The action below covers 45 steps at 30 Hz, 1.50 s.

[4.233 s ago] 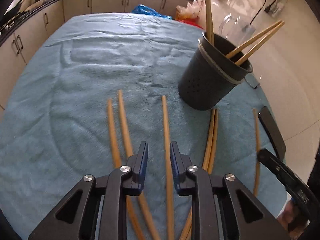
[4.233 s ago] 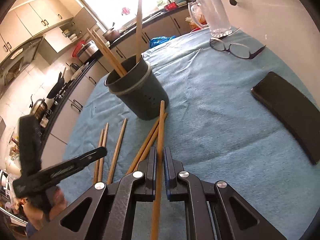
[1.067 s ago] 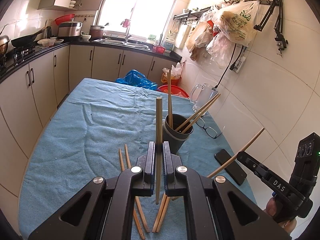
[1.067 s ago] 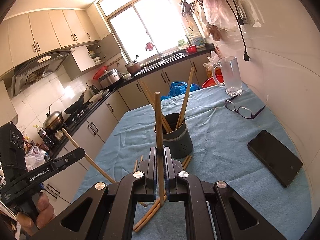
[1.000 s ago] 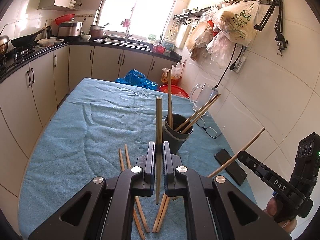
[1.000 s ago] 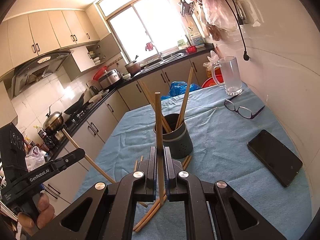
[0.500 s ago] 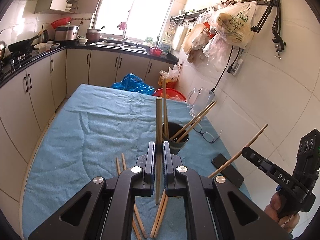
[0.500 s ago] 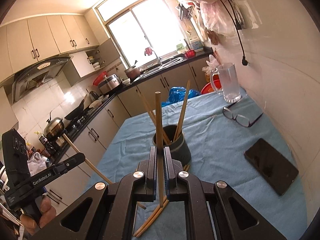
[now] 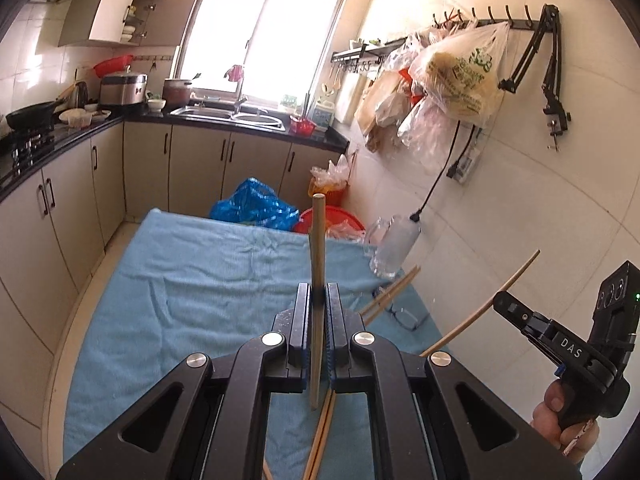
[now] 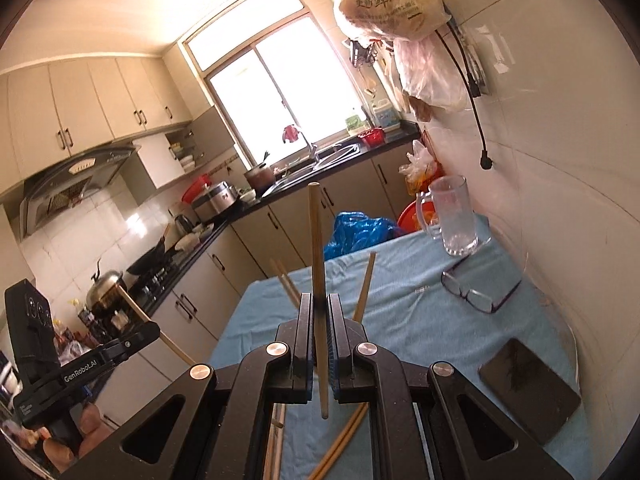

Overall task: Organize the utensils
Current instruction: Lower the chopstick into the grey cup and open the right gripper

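Both grippers are raised above a table covered with a blue towel (image 9: 192, 280), each clamped on a single wooden chopstick held roughly upright.

In the left wrist view, the left gripper (image 9: 318, 312) has its jaws closed on a chopstick (image 9: 317, 248) whose upper end rises past the table's far edge and whose lower end hangs free below the jaws. Two loose chopsticks (image 9: 320, 436) lie side by side on the towel near the table's near edge, beneath the gripper body. To the right, tips of two more chopsticks (image 9: 394, 290) lean out from behind the gripper; the holder they stand in is hidden. A glass mug (image 9: 394, 248) sits at the far right corner, with eyeglasses (image 9: 404, 316) just in front of it along the right edge. The right gripper (image 9: 508, 304) appears off the table's right edge, gripping a slanted chopstick (image 9: 484, 304).

In the right wrist view, that gripper's jaws hold its chopstick (image 10: 318, 248) upright. Chopstick tips (image 10: 364, 286) project at both sides of the jaws. Along the right edge lie the mug, the eyeglasses and a black phone (image 10: 528, 392) near the near right corner. The towel's middle and far-left stretch lie bare. The left gripper shows off the left edge, over the floor beside the cabinets (image 10: 256, 264).
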Each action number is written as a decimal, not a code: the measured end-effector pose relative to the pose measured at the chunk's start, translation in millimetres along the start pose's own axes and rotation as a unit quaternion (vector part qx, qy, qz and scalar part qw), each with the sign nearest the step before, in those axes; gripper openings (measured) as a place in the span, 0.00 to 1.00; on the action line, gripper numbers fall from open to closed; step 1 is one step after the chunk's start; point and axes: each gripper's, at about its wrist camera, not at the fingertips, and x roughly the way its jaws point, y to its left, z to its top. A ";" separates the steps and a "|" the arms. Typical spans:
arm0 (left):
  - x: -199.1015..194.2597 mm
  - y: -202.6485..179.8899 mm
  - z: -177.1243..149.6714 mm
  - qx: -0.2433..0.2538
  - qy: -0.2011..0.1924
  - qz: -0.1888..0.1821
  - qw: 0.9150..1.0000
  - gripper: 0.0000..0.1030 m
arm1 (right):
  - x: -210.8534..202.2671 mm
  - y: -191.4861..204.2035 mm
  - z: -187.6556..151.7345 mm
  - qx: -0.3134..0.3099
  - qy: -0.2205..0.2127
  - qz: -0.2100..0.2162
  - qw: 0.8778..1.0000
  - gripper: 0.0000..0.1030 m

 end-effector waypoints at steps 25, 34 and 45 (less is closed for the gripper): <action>105.2 19.4 21.9 -0.045 0.032 -0.011 0.998 0.06 | 93.2 -4.8 30.1 0.001 0.019 -0.037 0.999 0.06; 132.4 24.2 7.9 -0.043 0.057 -0.003 0.997 0.06 | 124.7 -12.5 1.7 0.002 0.065 -0.044 0.997 0.06; 139.6 28.6 5.9 -0.047 0.062 0.004 0.997 0.10 | 134.4 -26.1 -8.8 0.012 0.087 -0.044 0.995 0.08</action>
